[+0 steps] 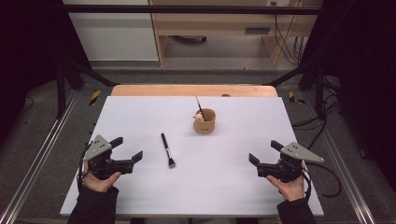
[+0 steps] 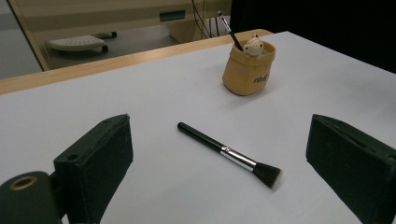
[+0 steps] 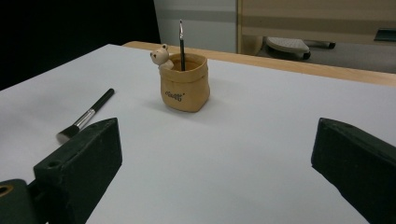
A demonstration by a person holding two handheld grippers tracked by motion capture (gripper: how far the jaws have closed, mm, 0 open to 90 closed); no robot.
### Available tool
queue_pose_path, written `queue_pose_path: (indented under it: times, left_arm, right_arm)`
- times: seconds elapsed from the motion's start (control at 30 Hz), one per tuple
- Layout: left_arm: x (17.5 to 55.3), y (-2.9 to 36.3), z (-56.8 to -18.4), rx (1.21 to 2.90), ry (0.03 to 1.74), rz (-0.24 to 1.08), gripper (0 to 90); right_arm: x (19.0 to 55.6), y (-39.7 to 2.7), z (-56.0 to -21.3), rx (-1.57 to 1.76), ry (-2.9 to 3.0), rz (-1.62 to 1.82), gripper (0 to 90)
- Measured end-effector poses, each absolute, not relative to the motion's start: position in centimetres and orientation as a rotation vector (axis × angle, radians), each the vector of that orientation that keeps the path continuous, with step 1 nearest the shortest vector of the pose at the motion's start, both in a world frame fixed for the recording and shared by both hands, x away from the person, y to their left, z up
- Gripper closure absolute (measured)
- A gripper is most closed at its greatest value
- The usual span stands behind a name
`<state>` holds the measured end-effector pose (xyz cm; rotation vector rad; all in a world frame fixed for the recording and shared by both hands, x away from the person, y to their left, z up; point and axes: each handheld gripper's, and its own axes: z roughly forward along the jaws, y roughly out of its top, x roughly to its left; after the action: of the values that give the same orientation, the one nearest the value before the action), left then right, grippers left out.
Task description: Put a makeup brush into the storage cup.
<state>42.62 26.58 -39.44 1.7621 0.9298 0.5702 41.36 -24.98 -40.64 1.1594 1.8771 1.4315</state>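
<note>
A white tabletop (image 1: pixel 140 196) carries a tan, sack-shaped holder with a small bear figure on its rim (image 1: pixel 205 121), standing right of centre toward the far edge. One thin black-handled brush (image 1: pixel 200 107) already stands in the holder, leaning toward the far side. A second brush, a black-handled one with a silver ferrule and dark bristles (image 1: pixel 167 150), lies flat on the tabletop, left of the holder and well apart from it, bristles toward the person.

The left gripper (image 1: pixel 127 149) rests near the left front corner, jaws spread wide and empty; in the left gripper view the lying brush (image 2: pixel 229 154) sits between and beyond its jaws, untouched. The right gripper (image 1: pixel 265 152) rests near the right front corner, jaws likewise spread and empty, aimed toward the holder (image 3: pixel 184 83).

Judged from this layout, the work is about half done: one brush is housed, while the other has yet to be picked up, carried and stood in the holder.
</note>
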Motion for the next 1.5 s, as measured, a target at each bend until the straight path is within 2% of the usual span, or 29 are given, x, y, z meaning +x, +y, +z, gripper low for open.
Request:
queue_pose_path:
  times: [0.9, 1.5]
  left_arm:
    - [44.9, 21.8, -38.1, 1.847, 0.906, 0.571, 7.3]
    - [46.5, 19.4, -40.8, 1.903, 0.984, 0.535, 8.4]
  right_arm:
    - [41.1, -24.6, -40.3, 1.135, 1.875, 1.435, 2.4]
    - [41.1, -24.5, -40.4, 1.129, 1.885, 1.436, 2.4]
